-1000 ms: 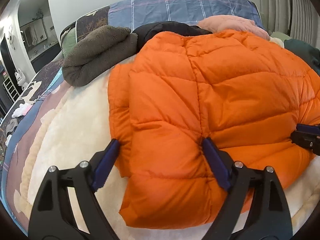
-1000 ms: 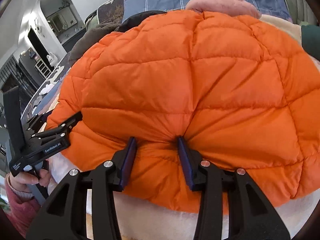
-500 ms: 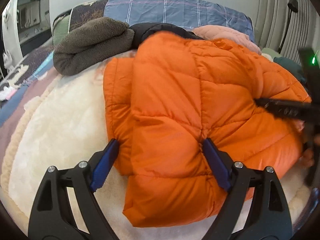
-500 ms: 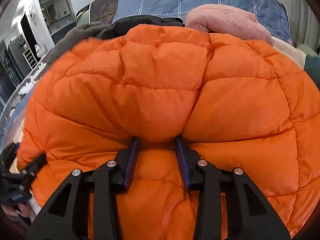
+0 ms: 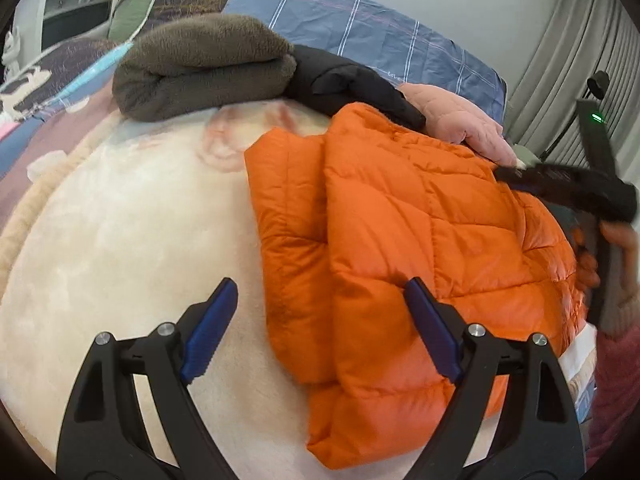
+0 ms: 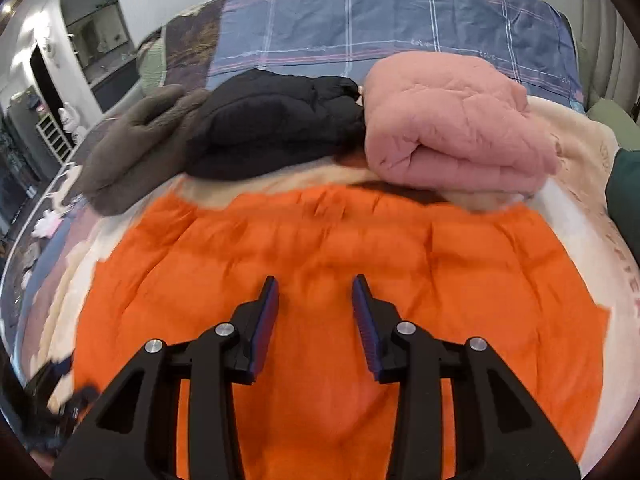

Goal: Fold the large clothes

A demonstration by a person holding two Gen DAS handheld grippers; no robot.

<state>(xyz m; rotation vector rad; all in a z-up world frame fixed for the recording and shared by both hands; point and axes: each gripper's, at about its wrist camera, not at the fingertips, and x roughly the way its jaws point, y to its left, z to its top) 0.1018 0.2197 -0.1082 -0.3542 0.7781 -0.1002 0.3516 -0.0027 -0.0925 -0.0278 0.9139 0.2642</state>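
Note:
An orange quilted puffer jacket (image 5: 408, 248) lies folded on a cream fleece blanket (image 5: 120, 240) on the bed. My left gripper (image 5: 320, 328) is open, its jaws wide apart over the jacket's near left edge, not gripping it. My right gripper (image 6: 314, 312) is open above the jacket (image 6: 320, 264), its jaws apart with nothing between them. In the left wrist view the right gripper (image 5: 568, 188) shows blurred over the jacket's far right side, with a hand behind it.
Folded clothes lie in a row at the back of the bed: a brown fleece (image 5: 200, 68), a black garment (image 6: 272, 124) and a pink padded one (image 6: 456, 128). A blue checked cover (image 6: 380, 20) lies behind them. Curtains (image 5: 580, 60) hang at the right.
My right gripper let go of the jacket, opened and rose above it. My left gripper shifted left and back. The jacket has settled flatter on the blanket.

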